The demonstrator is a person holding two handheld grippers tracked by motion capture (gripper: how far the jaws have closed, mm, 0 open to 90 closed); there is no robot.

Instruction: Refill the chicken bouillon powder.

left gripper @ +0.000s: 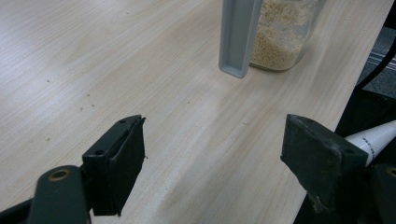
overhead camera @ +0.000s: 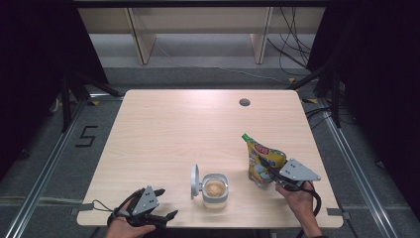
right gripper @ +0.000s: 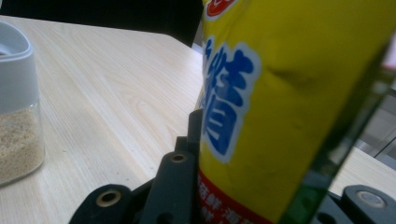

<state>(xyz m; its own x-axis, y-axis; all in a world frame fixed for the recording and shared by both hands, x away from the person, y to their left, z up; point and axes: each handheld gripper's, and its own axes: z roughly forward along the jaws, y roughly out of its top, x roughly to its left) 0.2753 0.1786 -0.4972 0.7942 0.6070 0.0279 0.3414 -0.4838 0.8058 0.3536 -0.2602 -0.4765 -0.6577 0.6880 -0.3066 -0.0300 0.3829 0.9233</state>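
Light wood table [overhead camera: 168, 129], dark curtained surround, grey floor with rails either side.

Right gripper [overhead camera: 275, 174] at the near right of the table, jaws clamped on the yellow pouch [overhead camera: 262, 161]. Pouch stands roughly upright, tilted a little, green cap [overhead camera: 244, 137] at the top, above and beyond the gripper. Grip sits on the pouch's lower body. In the right gripper view the pouch [right gripper: 280, 107] sits directly between the jaws at close range, blue lettering on white facing the camera, red band at its base just above the jaw hinge. One jaw lies flat against the pouch's near face; the other is mostly hidden behind its edge.

Clear jar [overhead camera: 215, 190] stands just beside the right gripper, toward the other hand, apart from the pouch. It holds pale granules; its grey flip lid [overhead camera: 195, 180] is swung open, standing on edge on the jar's far side from the right gripper. Right gripper view shows the jar [right gripper: 18, 126] off to the side of the jaws, not touching.

Left gripper [overhead camera: 161, 204] at the near left edge, held in the person's hand, jaws wide apart with bare table between them. Left gripper view: jar [left gripper: 280, 32] ahead of the jaws and well beyond the tips, lid edge [left gripper: 238, 37] nearest, no contact.
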